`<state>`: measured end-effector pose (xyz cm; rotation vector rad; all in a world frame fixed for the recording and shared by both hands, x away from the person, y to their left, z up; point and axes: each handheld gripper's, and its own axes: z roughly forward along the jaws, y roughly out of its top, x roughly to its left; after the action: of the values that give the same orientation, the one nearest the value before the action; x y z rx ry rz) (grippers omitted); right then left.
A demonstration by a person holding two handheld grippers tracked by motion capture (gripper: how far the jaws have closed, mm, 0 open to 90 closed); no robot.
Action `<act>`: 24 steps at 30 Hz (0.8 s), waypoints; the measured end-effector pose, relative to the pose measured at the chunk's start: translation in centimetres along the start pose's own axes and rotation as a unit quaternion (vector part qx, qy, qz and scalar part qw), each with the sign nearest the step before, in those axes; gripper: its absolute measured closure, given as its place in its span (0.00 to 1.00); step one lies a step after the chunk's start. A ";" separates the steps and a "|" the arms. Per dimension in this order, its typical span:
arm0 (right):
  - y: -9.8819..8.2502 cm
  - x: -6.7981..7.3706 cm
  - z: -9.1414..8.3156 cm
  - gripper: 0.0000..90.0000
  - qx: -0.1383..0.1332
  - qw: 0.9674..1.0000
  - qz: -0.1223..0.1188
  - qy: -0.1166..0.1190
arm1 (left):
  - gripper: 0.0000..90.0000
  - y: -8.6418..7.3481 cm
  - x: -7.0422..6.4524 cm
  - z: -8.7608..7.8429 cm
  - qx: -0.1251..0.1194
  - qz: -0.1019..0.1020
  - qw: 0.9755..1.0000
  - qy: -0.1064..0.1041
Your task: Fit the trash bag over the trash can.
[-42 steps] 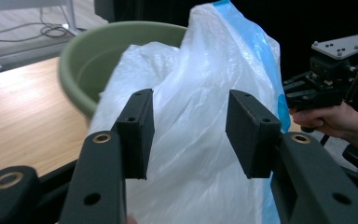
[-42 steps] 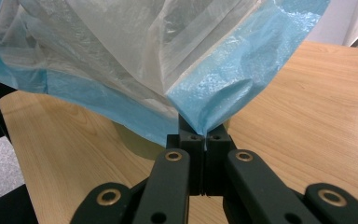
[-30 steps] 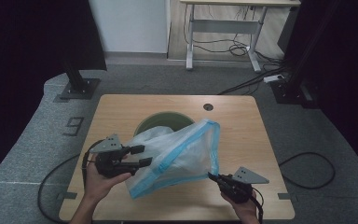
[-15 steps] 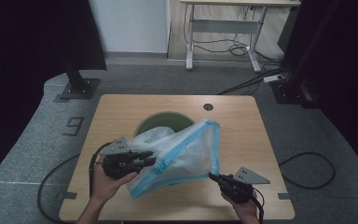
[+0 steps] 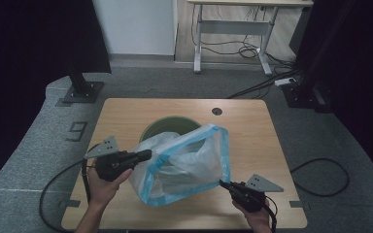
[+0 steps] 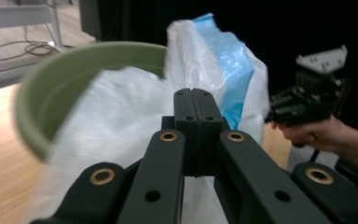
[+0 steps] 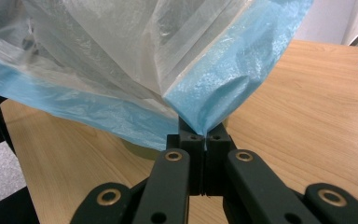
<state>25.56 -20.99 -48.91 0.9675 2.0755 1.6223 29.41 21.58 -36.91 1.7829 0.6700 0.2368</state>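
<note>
A clear plastic bag with a blue rim (image 5: pixel 189 165) (image 6: pixel 121 116) (image 7: pixel 121 56) hangs stretched over a round green bin (image 5: pixel 162 127) (image 6: pixel 51 84) on the wooden table (image 5: pixel 126 111). My left gripper (image 5: pixel 148 154) (image 6: pixel 196 93) has just been closing and now sits shut on the bag's left rim, with thin plastic between its jaws. At the bag's lower right corner my right gripper (image 5: pixel 222 183) (image 7: pixel 206 136) is shut on the blue rim. The bag's mouth is held open between the two, tilted upward to the right.
A cable hole (image 5: pixel 217 111) lies in the table's far right part. Behind the table stand a white desk frame (image 5: pixel 233 29) and a black stand base (image 5: pixel 80 92). Cables (image 5: pixel 320 174) trail on the grey floor at the right.
My left gripper moved right to the bag's left rim and its jaws went from open to shut there. The right gripper kept still, holding its corner.
</note>
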 end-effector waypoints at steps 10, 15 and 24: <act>-0.7 -0.4 0.3 0.98 0.010 1.000 0.005 -0.003 | 1.00 -0.3 2.3 -1.5 -0.015 -0.020 0.999 0.039; -1.1 -0.4 0.7 0.98 0.013 1.000 0.004 -0.005 | 1.00 -0.6 2.9 -1.8 -0.017 -0.032 0.999 0.040; -1.1 -0.3 0.0 0.66 -0.011 1.000 0.012 -0.007 | 1.00 -0.9 3.1 -2.2 -0.016 -0.032 0.998 0.041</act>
<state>25.41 -21.29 -50.01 0.9973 2.0405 1.6402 30.59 25.19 -37.60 1.7247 0.7775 0.2767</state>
